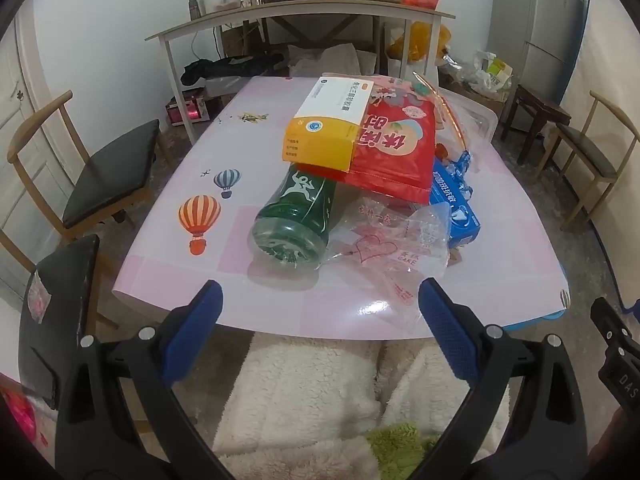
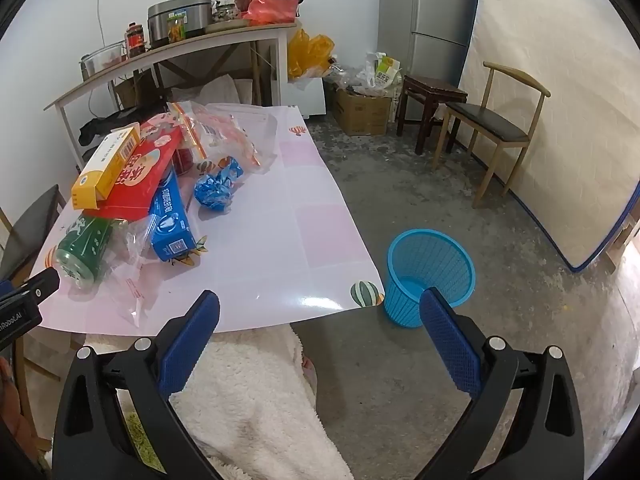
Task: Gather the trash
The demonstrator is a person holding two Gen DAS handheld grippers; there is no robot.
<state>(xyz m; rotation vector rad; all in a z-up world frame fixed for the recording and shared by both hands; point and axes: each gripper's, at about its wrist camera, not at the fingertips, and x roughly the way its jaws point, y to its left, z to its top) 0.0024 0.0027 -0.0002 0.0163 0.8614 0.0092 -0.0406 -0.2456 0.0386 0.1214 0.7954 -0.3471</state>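
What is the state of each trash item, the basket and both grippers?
green bottle: lying on its side
yellow box: resting on the red packet
blue box: lying flat
blue wrapper: crumpled
blue basket: upright on floor
left gripper: open, empty
right gripper: open, empty

The trash sits in one heap [image 1: 372, 168] on the far half of the surface [image 2: 280, 248]. The near edge and the right side are bare. The blue bin [image 2: 430, 276] stands on open floor [image 2: 500, 216] just beside the corner.
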